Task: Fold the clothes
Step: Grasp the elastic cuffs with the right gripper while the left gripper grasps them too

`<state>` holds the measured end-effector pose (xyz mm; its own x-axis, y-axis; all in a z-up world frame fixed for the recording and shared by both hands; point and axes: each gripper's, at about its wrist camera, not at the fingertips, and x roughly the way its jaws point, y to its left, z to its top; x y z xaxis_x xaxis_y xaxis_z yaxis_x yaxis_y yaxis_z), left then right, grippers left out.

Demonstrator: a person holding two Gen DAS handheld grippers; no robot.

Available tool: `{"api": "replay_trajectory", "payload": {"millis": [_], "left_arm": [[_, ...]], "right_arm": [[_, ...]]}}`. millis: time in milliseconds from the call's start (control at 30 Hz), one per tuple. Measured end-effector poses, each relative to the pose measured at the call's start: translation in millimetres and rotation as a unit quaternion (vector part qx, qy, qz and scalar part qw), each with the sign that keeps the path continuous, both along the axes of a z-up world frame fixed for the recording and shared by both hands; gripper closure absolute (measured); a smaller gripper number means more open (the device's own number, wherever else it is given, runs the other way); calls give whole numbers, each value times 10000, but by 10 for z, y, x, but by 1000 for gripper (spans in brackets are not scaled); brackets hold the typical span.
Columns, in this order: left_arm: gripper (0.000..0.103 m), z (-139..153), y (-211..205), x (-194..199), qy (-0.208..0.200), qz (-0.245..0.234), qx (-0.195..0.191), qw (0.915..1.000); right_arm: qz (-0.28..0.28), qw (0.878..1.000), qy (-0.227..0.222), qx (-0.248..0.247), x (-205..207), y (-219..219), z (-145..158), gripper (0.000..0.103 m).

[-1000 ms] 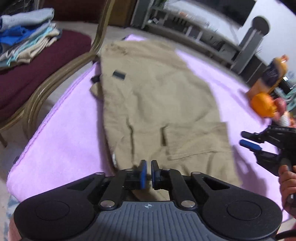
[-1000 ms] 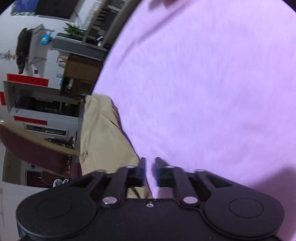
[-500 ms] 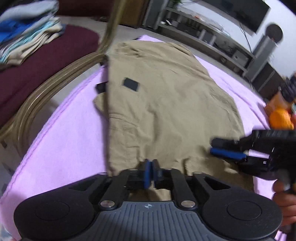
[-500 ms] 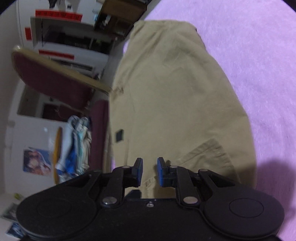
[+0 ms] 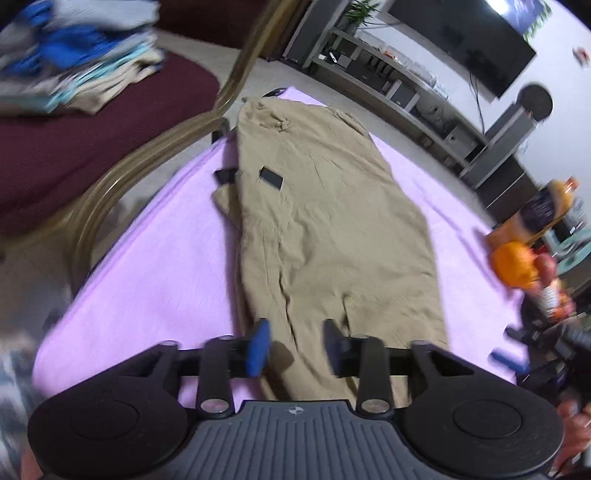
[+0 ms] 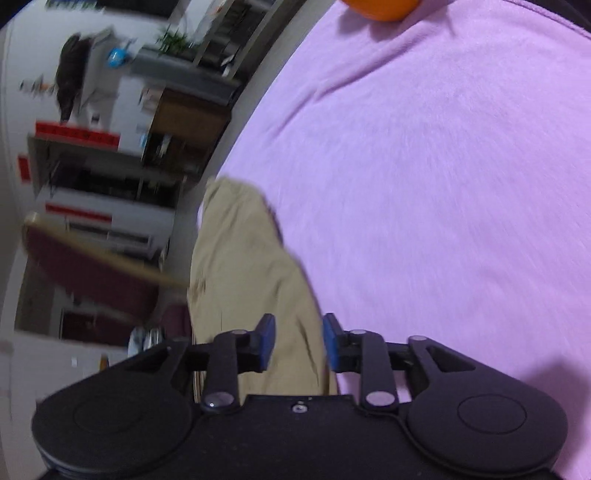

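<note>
Left wrist view: a stack of clothes (image 5: 74, 55) sits at 10 o'clock on a maroon chair (image 5: 92, 140), whose curved frame runs down toward 9. Khaki trousers (image 5: 325, 229) lie flat on the purple cloth (image 5: 159, 273), reaching from 12 o'clock down to the left gripper (image 5: 295, 343) at 6. Its jaws are released, blue pads apart, with the near trouser hem between and under them; nothing is pinched. An orange bottle (image 5: 543, 210) and an orange ball (image 5: 513, 266) stand at 3 o'clock, at the cloth's edge. The right gripper (image 5: 517, 354) shows at 4 o'clock, off the trousers, blurred.

Right wrist view, rolled sideways: shelves and the chair fill 9 o'clock. The trousers (image 6: 243, 288) run from centre down to 6, and their edge passes between the right gripper's (image 6: 299, 339) spread, empty fingers. Bare cloth (image 6: 443, 184) fills 12 to 4 o'clock, the ball (image 6: 380, 9) at 1.
</note>
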<state>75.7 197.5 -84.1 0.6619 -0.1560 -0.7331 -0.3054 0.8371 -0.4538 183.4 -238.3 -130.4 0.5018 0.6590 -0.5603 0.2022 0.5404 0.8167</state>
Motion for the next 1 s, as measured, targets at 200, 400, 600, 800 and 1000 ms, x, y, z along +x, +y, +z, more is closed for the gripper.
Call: {"api": "replay_trajectory", "payload": {"millis": [200,400,600,800,1000], "left_arm": [[57,-256,32,-248,482,255,-1095,9925],[54,-388,-165,-47,628,-49,-1203,9907],[50,-410,-200,-39,684,-61,-1128,9912],[57,-439,-285,50,484,-212,-1063,9929],[93,-274,-433,193,602,-174,-1010,9929]], "right_arm": [[521,9986,104,69,-452,159,-19,56],[734,9967,359,-14,-533,322,-234,56],[1007,9940,360,-226,-486,480,-288,56],[1154,9930,127,-209,-421,622,-316,57],[901,9955,6,-301,-453,600,-111,83]]}}
